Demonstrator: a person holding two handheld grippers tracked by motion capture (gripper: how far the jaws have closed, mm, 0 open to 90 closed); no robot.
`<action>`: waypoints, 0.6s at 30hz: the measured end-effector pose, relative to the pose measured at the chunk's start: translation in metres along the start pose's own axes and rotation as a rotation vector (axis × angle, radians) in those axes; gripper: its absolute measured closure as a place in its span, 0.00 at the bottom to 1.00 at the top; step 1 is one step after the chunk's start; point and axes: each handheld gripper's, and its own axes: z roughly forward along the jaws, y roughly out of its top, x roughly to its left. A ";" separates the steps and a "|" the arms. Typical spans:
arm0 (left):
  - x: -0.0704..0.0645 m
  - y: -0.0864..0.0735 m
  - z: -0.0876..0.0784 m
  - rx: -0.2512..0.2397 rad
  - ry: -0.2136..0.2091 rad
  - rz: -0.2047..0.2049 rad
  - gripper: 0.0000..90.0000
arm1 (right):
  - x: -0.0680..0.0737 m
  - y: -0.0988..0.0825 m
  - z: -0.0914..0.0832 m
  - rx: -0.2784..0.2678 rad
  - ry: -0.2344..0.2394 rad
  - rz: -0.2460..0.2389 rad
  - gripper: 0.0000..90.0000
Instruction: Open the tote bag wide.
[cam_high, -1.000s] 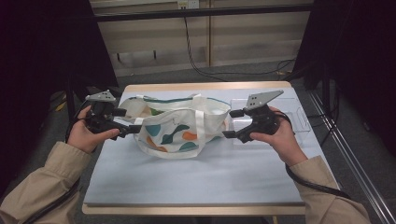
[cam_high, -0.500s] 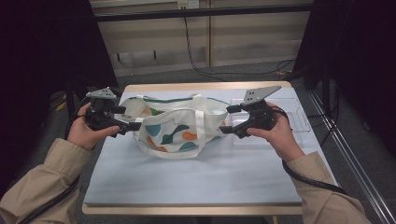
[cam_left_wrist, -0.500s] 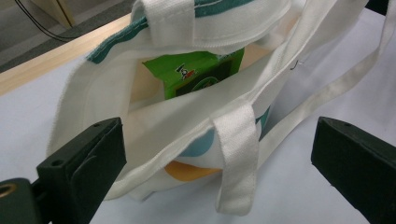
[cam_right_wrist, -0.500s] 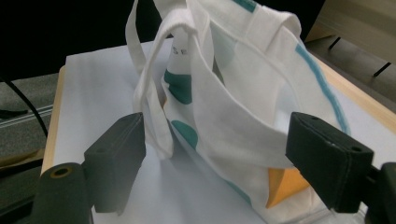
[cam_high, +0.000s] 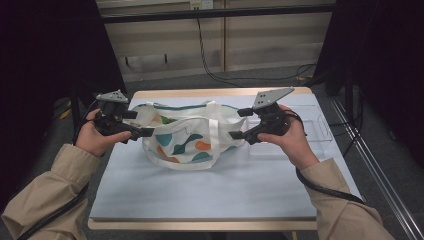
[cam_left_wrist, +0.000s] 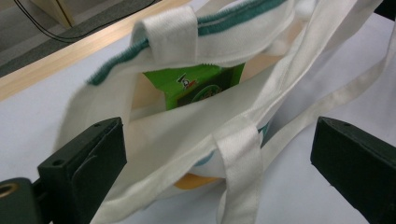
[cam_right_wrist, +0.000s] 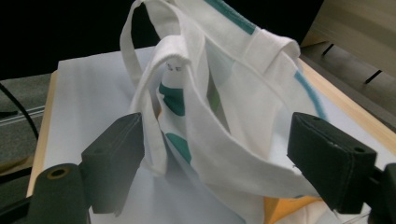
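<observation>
A white tote bag (cam_high: 192, 142) with teal and orange shapes lies in the middle of the table, its mouth facing away from me. My left gripper (cam_high: 144, 123) is at the bag's left end and my right gripper (cam_high: 238, 123) at its right end. In the left gripper view, my left gripper (cam_left_wrist: 219, 163) stands wide open around the bag's rim (cam_left_wrist: 187, 135) and a strap, and a green packet (cam_left_wrist: 198, 86) shows inside. In the right gripper view, my right gripper (cam_right_wrist: 224, 154) is also wide open, with the bag's side edge (cam_right_wrist: 210, 121) loose between the jaws.
The bag rests on a pale blue mat (cam_high: 210, 190) over a wooden table. A clear plastic tray (cam_high: 315, 127) sits at the right, just behind my right hand. Dark curtains flank the table, and cables run on the floor behind it.
</observation>
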 end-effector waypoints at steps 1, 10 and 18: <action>0.000 0.001 0.000 0.004 0.000 -0.005 0.03 | 0.001 0.001 0.003 -0.003 0.013 0.001 0.21; 0.003 0.003 -0.001 -0.007 0.028 -0.015 0.06 | 0.009 -0.001 0.021 0.044 0.047 -0.035 0.32; 0.007 0.003 -0.002 -0.022 0.016 0.003 0.20 | 0.014 0.000 0.024 0.055 0.062 -0.063 0.49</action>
